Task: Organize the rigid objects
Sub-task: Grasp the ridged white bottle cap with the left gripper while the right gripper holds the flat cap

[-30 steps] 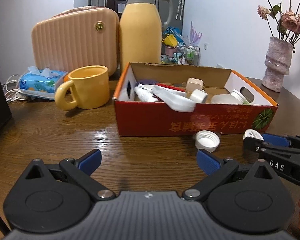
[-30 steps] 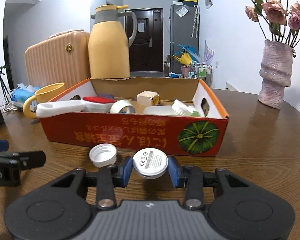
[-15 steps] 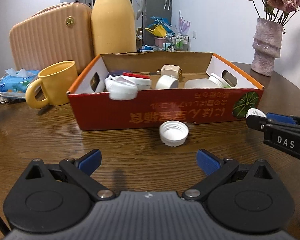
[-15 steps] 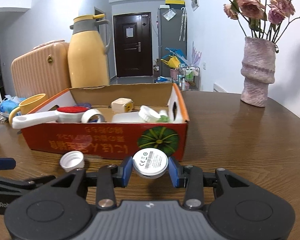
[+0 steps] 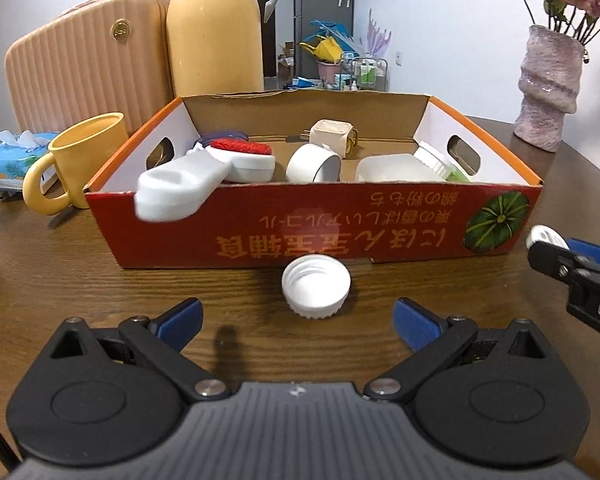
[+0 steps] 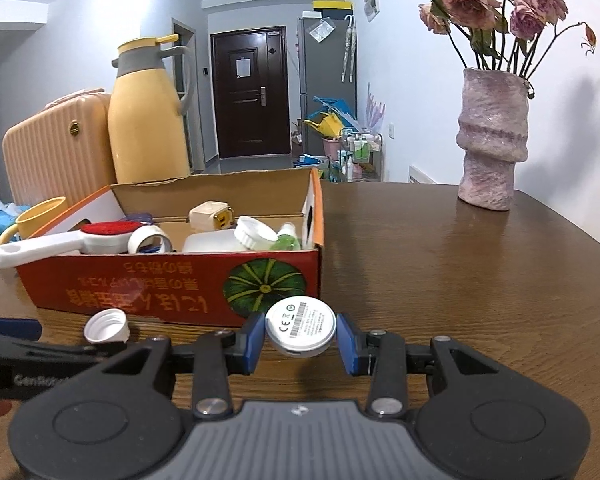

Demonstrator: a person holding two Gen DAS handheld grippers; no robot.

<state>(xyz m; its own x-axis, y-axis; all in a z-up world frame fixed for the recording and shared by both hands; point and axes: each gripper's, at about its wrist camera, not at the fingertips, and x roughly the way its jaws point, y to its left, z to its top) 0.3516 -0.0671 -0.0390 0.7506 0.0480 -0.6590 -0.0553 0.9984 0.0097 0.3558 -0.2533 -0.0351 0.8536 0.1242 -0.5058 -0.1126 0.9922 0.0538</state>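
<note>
The right gripper (image 6: 301, 336) clamps a white disc (image 6: 301, 330) at lower centre, presumably bound for the box (image 6: 180, 284). The left gripper (image 5: 298, 322) gapes wide, framing the bottle cap (image 5: 316, 285) at centre, seemingly to grasp it.

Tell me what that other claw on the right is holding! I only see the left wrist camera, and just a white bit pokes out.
Observer: The right gripper is shut on a round white disc; its printed label with a CE mark faces up.
Operator: Is it over the box?
Observer: No. In the right wrist view the disc sits in front of the box, by the pumpkin picture.
Operator: The yellow jug's top is cut off for me. What's up there?
Observer: The yellow jug has a grey collar and a yellow lid.
</note>
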